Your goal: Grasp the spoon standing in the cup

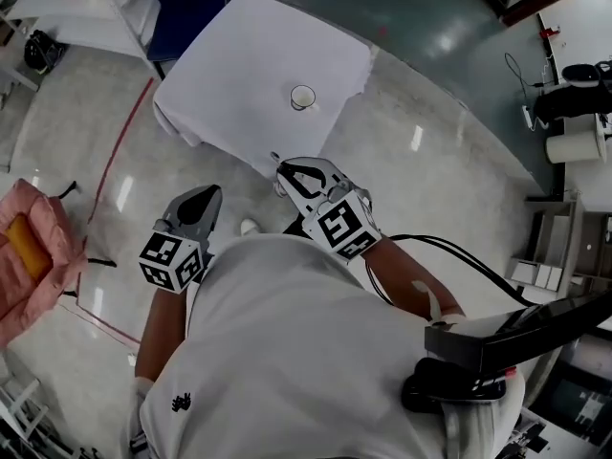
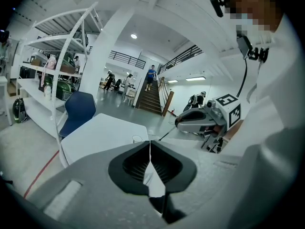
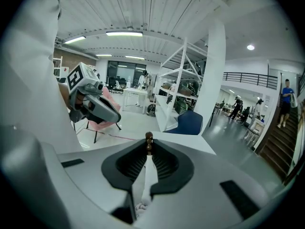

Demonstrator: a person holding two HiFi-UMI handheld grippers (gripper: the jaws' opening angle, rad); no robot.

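A white cup (image 1: 302, 97) stands on the white table (image 1: 239, 65) ahead of me, with no spoon showing in it. My right gripper (image 1: 284, 170) hovers off the table's near edge and is shut on the spoon (image 3: 145, 174). Its white handle runs down between the pads, and its brown end (image 3: 148, 137) pokes out past the tips. My left gripper (image 1: 210, 194) hangs lower left over the floor, shut with nothing in it. In the left gripper view the cup (image 2: 137, 139) sits just beyond the closed tips (image 2: 150, 144), and the right gripper (image 2: 200, 119) shows at right.
A blue chair (image 1: 186, 8) stands at the table's far side. A pink padded seat (image 1: 33, 247) is at my left, beside a red floor line (image 1: 120, 151). White shelving (image 3: 178, 85) and a stairway (image 2: 150, 99) lie further off. Cables (image 1: 459, 256) trail at my right.
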